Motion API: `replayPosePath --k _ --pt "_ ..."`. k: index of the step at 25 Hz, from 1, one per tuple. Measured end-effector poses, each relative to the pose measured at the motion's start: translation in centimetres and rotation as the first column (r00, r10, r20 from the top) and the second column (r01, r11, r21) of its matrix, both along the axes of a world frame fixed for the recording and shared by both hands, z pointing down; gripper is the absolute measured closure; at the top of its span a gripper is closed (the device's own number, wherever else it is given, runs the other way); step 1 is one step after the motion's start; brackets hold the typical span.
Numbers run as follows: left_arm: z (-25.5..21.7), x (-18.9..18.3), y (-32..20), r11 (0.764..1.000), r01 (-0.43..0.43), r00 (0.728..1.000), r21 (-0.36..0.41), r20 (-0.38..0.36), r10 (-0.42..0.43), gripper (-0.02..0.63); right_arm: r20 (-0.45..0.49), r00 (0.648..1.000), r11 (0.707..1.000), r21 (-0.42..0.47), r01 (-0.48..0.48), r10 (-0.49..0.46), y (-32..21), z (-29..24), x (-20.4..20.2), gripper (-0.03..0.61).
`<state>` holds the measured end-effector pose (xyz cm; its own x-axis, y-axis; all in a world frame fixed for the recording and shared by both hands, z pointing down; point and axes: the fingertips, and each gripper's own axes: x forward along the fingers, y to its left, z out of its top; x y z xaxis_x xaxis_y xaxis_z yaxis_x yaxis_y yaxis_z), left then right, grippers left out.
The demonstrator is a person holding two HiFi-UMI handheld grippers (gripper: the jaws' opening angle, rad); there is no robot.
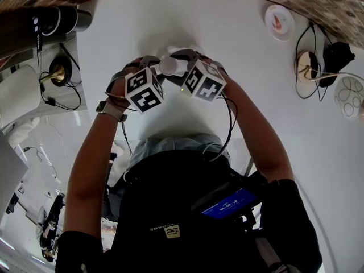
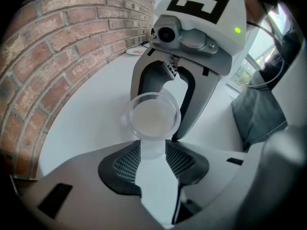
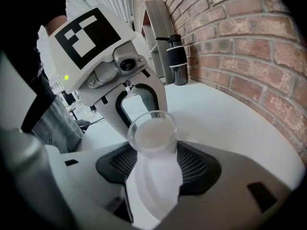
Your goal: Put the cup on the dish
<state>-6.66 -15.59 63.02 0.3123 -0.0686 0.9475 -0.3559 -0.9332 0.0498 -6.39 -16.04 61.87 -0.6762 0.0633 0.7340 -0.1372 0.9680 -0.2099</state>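
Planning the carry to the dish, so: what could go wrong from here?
1. Both the left tongs and right tongs seem to pinch the clear cup; an uneven release could tip or drop it.
2. The dish lies far across the table: a long carry.

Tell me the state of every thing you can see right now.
cup: upright, gripped from both sides by the two grippers.
left gripper: shut on the cup.
right gripper: shut on the cup.
dish: lying flat, far from the cup, no cup on it.
bottle: standing upright, cap on.
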Motion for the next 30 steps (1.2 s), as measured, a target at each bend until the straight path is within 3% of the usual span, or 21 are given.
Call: replayPosePath --k 10,17,23,30 --pt "0.3 -0.8 0.8 0.999 0.033 0.999 -0.018 -0.021 -0.033 0.451 0.01 0.999 0.999 -0.011 -0.037 0.037 0.1 0.2 0.9 0.334" --pt "-1.0 -0.3 -0.4 0.985 0.174 0.971 0.002 -0.165 -0.172 0.453 0.006 0.992 0.991 -0.052 -0.127 0.128 0.0 0.4 3.5 0.334" --pt "-1.4 1.0 -0.4 0.993 0.107 0.981 0.052 -0.165 -0.097 0.456 0.029 0.988 0.988 -0.026 -0.153 0.154 -0.3 -0.6 3.6 0.337" --pt "-1.3 1.7 -0.6 0.991 0.123 0.979 0.059 -0.171 -0.111 0.456 0.049 0.986 0.988 -0.021 -0.155 0.156 -0.3 -0.7 3.4 0.337"
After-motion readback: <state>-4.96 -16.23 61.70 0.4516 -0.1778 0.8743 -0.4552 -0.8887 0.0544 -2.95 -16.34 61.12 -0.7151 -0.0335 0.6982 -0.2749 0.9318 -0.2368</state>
